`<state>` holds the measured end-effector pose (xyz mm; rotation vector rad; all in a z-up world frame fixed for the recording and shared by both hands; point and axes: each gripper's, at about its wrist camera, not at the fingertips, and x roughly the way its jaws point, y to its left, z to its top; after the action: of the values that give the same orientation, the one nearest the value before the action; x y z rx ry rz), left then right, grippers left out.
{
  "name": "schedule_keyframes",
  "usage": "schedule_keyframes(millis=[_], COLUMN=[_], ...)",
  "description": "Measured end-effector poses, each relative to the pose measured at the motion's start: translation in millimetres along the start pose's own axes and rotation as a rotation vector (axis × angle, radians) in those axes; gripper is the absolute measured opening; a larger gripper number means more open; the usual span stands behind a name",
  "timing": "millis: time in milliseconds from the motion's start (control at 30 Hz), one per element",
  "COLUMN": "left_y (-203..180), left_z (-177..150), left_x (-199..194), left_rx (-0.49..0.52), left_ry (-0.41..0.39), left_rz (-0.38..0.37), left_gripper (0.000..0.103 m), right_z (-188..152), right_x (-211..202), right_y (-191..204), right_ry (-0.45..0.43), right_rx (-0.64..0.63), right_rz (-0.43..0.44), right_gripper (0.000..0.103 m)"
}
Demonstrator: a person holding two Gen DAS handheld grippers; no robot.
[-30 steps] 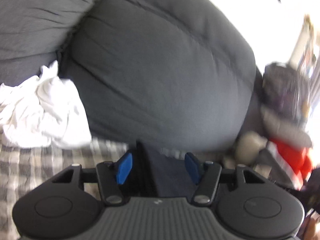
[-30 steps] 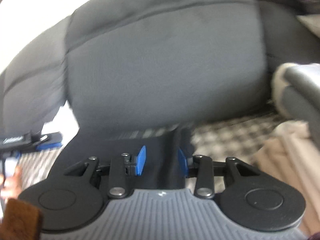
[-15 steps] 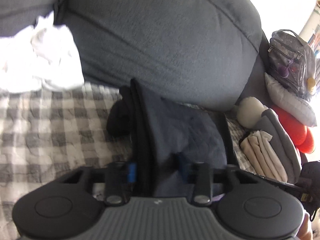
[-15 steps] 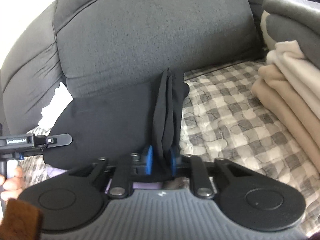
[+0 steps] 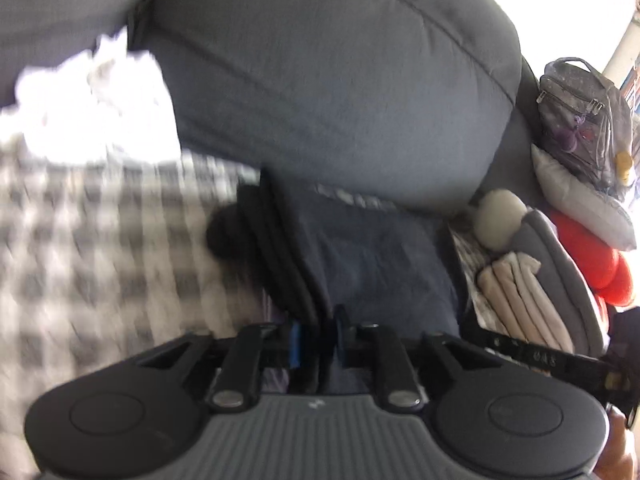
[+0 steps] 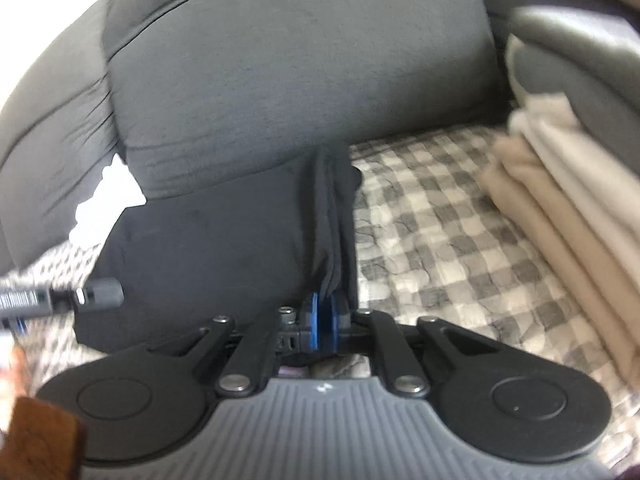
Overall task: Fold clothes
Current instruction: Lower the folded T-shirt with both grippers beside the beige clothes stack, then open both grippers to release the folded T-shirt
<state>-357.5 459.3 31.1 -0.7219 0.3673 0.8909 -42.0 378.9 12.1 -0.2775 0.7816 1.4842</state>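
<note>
Left wrist view: the left gripper (image 5: 316, 338) is clenched on a bunched edge of the dark garment (image 5: 360, 256), blue pads pressed tight with folds of cloth rising between them. The garment runs straight ahead from the fingers toward the grey sofa cushion (image 5: 328, 72), over the checked blanket (image 5: 100, 240). Off to the left, blurred, a crumpled white cloth (image 5: 96, 108). To the right, a stack of folded beige clothes (image 5: 520, 300), with a backpack (image 5: 580, 116) propped behind it.

Right wrist view: the right gripper (image 6: 326, 320) is also clamped on the dark garment (image 6: 200, 248), a pleated ridge of fabric standing up out of the pads. The main sheet spreads leftward from that ridge, and there at the left edge is the tip of the other gripper, so the cloth is spanned between the two hands, its long axis running side to side in front of the cushion (image 6: 296, 80). The folded beige clothes (image 6: 560, 208) sit to the right on the blanket (image 6: 440, 240), nearer this hand.

My read: both hands hold one edge, the body of the garment lies ahead of them, and whether it is being laid flat or carried to the stack, one glance cannot settle.
</note>
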Motion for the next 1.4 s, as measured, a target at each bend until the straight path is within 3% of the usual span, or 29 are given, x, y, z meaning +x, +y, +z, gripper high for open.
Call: schedule_keyframes(millis=[33, 67, 133, 200, 300, 500, 633, 800, 1067, 1400], left_y=[-1, 0, -1, -12, -25, -51, -52, -49, -50, -55], left_z=[2, 5, 10, 16, 14, 7, 0, -4, -9, -15], left_x=[-7, -13, -23, -28, -12, 25, 38, 42, 45, 47], left_rx=[0.013, 0.019, 0.02, 0.043, 0.083, 0.163, 0.195, 0.218, 0.246, 0.286], left_ry=[-0.032, -0.061, -0.106, -0.126, -0.108, -0.062, -0.06, -0.069, -0.089, -0.114], left_rz=[0.024, 0.053, 0.083, 0.058, 0.063, 0.083, 0.114, 0.122, 0.139, 0.158], left_gripper=[0.047, 0.05, 0.05, 0.049, 0.049, 0.049, 0.037, 0.031, 0.031, 0.031], right_z=[1, 3, 6, 11, 9, 12, 10, 3, -1, 5], right_x=[-1, -6, -16, -27, -32, -1, 27, 38, 36, 36], right_y=[2, 1, 0, 3, 19, 51, 52, 41, 36, 37], right_ry=[-0.001, -0.015, -0.055, -0.123, -0.196, -0.163, -0.106, -0.092, -0.089, -0.123], right_rx=[-0.01, -0.012, -0.019, -0.034, -0.101, -0.212, -0.211, -0.178, -0.141, -0.17], right_rz=[-0.008, -0.025, -0.067, -0.073, -0.006, 0.086, 0.059, 0.048, 0.063, -0.054], right_gripper=[0.014, 0.014, 0.015, 0.016, 0.017, 0.017, 0.017, 0.016, 0.015, 0.016])
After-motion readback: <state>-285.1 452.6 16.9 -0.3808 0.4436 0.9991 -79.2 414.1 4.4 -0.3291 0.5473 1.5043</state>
